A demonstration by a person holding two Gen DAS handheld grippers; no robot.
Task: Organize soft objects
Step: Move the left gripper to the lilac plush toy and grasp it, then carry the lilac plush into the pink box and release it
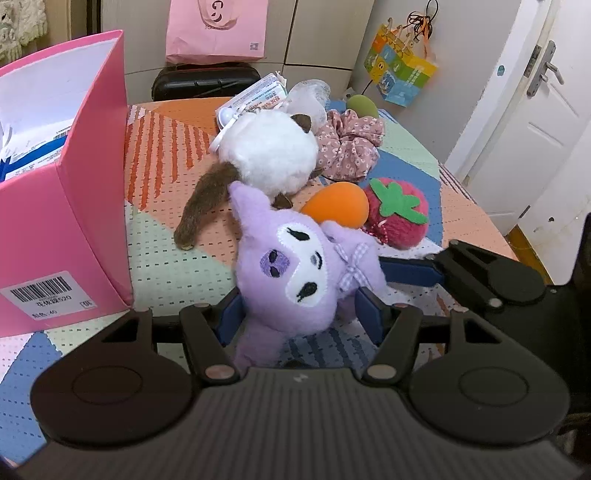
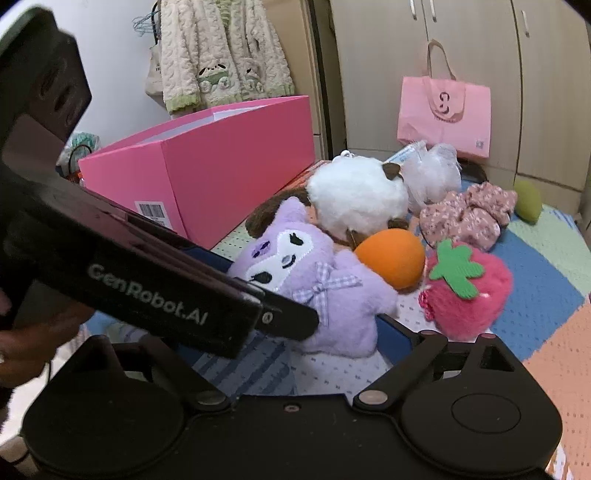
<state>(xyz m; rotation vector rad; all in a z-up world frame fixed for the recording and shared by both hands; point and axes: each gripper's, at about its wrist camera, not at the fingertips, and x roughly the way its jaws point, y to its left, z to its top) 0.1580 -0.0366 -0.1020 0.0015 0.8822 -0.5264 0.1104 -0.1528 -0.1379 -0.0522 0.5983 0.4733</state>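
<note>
A purple plush (image 1: 295, 273) with a white face and a checked bow lies on the patterned table mat (image 1: 166, 258). My left gripper (image 1: 301, 315) has its blue pads pressed against both sides of the plush's lower body. In the right wrist view the left gripper's black body (image 2: 166, 291) crosses in front of the same purple plush (image 2: 332, 295). My right gripper (image 2: 295, 317) stands wide open around the plush; one of its blue fingers (image 2: 393, 338) lies just off the plush's right side, and the other is hidden behind the left gripper.
An open pink box (image 1: 62, 192) stands at the left. Behind the purple plush lie a white fluffy plush (image 1: 269, 155), an orange ball (image 1: 338, 203), a strawberry plush (image 1: 397, 216) and a floral scrunchie (image 1: 347, 147). A pink bag (image 1: 216, 29) hangs at the back.
</note>
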